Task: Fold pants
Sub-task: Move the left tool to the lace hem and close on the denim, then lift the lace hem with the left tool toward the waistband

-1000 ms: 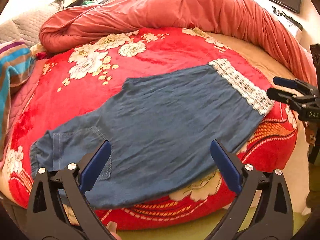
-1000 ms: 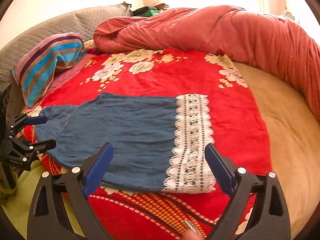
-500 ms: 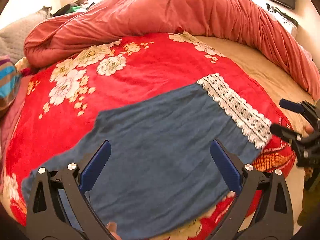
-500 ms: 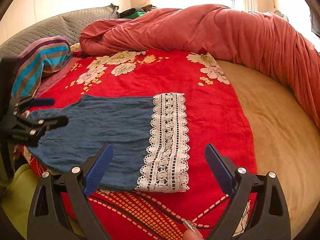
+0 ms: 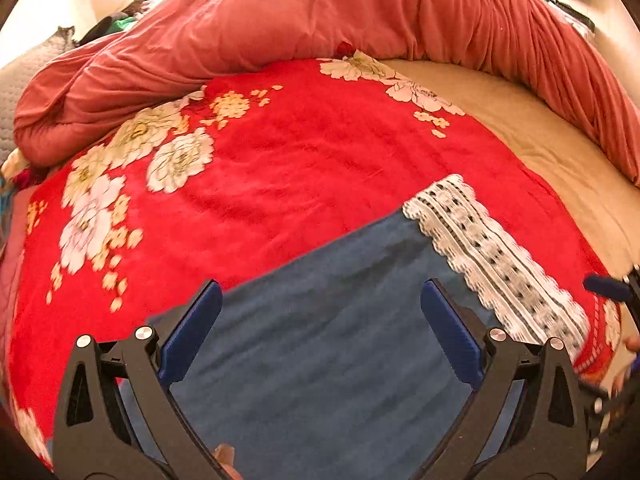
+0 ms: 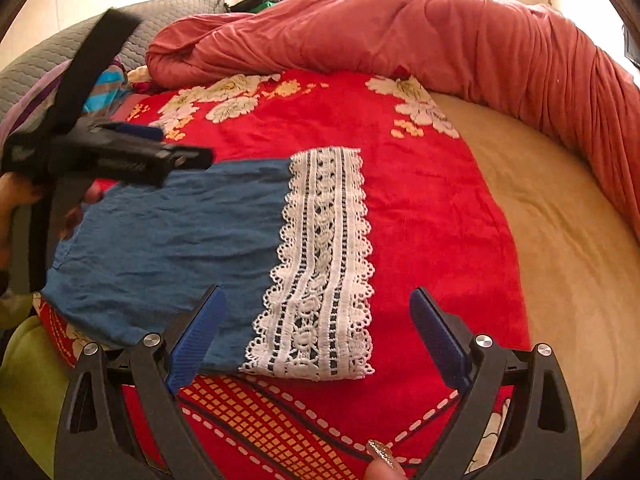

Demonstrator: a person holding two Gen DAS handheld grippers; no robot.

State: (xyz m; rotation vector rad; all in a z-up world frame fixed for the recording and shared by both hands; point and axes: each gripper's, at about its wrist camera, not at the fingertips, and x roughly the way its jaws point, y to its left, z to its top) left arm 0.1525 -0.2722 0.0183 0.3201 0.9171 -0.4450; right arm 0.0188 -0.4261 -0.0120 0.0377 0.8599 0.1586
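Your left tongs (image 5: 320, 316) stand wide open at the bottom of the left wrist view, their blue pads spread well apart over the denim of the pants (image 5: 320, 352). They grip nothing, and whether the pads touch the cloth you cannot tell from here. In the right wrist view those same left tongs (image 6: 176, 152) reach in from the upper left of the frame, seen side-on above the waist end of the pants (image 6: 168, 240); your left hand (image 6: 16, 200) shows at the far left edge behind them.

The pants lie flat on the red floral blanket (image 6: 420, 208), running from the left of the frame toward the middle, with the white lace hem (image 6: 320, 272) at their right end. In the left wrist view the lace hem (image 5: 492, 260) slants down toward the lower right, motion-blurred.

Your right tongs (image 6: 316, 324) are also spread wide at the bottom of the right wrist view, empty. The left pad sits over the denim's lower edge, the right pad over bare blanket, and the lace hem lies between them. In the left wrist view only a blue tip of the right tongs (image 5: 606, 286) shows at the right edge.

A pink duvet (image 6: 400, 36) is bunched across the top of the bed, and tan sheet (image 6: 560, 240) shows at the right.
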